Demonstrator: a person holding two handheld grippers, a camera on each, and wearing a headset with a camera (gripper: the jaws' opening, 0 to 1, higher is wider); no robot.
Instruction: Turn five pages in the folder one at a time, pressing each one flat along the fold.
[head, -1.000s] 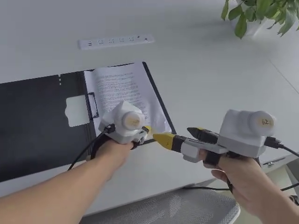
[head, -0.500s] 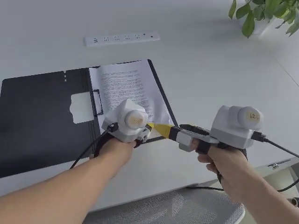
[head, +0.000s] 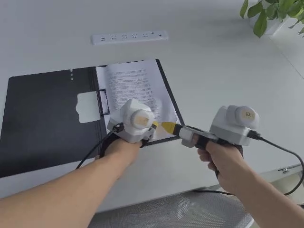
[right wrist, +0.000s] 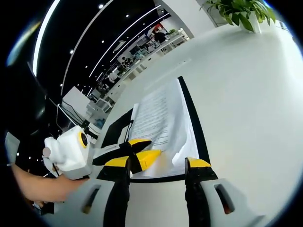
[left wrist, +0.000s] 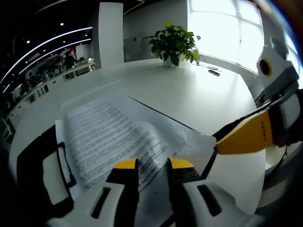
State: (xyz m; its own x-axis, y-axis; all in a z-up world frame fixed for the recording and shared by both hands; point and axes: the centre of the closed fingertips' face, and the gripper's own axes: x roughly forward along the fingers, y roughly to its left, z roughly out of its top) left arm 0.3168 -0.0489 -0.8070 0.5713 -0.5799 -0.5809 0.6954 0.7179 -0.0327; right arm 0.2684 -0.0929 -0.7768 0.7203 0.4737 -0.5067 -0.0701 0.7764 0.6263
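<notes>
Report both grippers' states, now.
Left gripper: open narrowly, holding nothing, over the white printed page.
Right gripper: open wide, holding nothing.

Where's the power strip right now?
Head view: the power strip lies on the table beyond the open folder, left of the plant.

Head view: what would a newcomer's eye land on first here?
First, the two yellow-tipped grippers meeting at the near right corner of the printed page: the left gripper sits low over the text, and the right gripper, jaws wide apart, points in at that corner. Beneath them the open black folder stands out against the white table, with a power strip beyond it and a potted plant at the far right.
</notes>
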